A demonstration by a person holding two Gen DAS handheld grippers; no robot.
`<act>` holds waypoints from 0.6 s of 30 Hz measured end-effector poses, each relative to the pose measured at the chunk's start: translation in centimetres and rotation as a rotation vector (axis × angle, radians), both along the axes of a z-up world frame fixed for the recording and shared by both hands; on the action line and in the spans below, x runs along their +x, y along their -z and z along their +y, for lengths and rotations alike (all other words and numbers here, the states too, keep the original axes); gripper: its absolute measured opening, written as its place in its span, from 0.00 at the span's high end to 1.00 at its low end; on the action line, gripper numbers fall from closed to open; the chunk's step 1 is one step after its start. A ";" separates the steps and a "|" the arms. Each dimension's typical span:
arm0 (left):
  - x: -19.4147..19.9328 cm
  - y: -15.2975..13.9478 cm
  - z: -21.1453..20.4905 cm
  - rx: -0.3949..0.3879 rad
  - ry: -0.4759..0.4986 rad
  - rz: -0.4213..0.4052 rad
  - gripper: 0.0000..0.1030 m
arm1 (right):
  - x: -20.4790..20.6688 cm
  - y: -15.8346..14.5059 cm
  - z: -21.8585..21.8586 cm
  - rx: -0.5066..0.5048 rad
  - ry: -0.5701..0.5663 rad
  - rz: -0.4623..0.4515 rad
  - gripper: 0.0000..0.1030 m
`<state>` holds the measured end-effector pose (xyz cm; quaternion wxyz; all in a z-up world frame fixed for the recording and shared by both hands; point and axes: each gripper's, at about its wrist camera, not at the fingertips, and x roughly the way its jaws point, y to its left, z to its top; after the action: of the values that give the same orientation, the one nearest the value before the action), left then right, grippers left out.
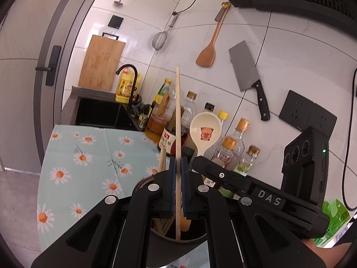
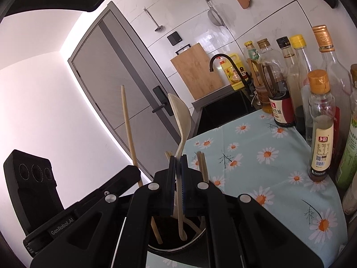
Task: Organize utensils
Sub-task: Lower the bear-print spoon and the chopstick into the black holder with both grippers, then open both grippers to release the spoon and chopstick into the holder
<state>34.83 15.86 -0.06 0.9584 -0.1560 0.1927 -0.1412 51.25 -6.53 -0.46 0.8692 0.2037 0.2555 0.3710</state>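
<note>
Chopstick (image 1: 177, 120) stands upright, clamped by the left tool (image 1: 177, 167); right tool (image 2: 177, 167) grips the upright spoon (image 2: 181, 120).

We see the holder (image 2: 176, 243) standing on the worktop (image 2: 256, 156), with the chopstick (image 1: 177, 111) and the spoon (image 1: 205, 131) inside it. The bottles (image 2: 321, 125) stand behind, near the wall, and the sink (image 2: 225, 109) lies beyond.

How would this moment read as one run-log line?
left gripper: shut on chopstick | right gripper: shut on spoon | both over holder
</note>
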 end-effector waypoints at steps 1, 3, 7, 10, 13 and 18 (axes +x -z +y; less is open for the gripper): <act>0.0 0.2 0.0 0.001 -0.002 0.008 0.96 | -0.1 0.1 0.1 -0.008 -0.005 -0.002 0.95; 0.0 0.6 0.0 -0.005 -0.002 0.029 0.96 | -0.5 0.2 0.2 -0.028 -0.009 -0.010 0.95; -0.2 1.0 -0.2 0.000 0.001 0.042 0.96 | -1.0 0.6 0.3 -0.049 -0.007 -0.010 0.95; -0.5 1.2 -0.3 0.007 -0.001 0.052 0.96 | -1.4 0.7 0.2 -0.061 -0.010 -0.011 0.94; -0.8 1.4 -0.1 0.008 -0.026 0.077 0.96 | -1.9 0.6 0.2 -0.076 -0.008 -0.009 0.92; -1.4 1.5 0.2 0.005 -0.035 0.092 0.96 | -2.8 0.0 -0.7 -0.051 0.002 0.004 0.82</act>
<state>33.40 16.05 -1.60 0.9513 -0.1631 0.2342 -0.1166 48.43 -7.19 -0.49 0.8740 0.1825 0.2664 0.3632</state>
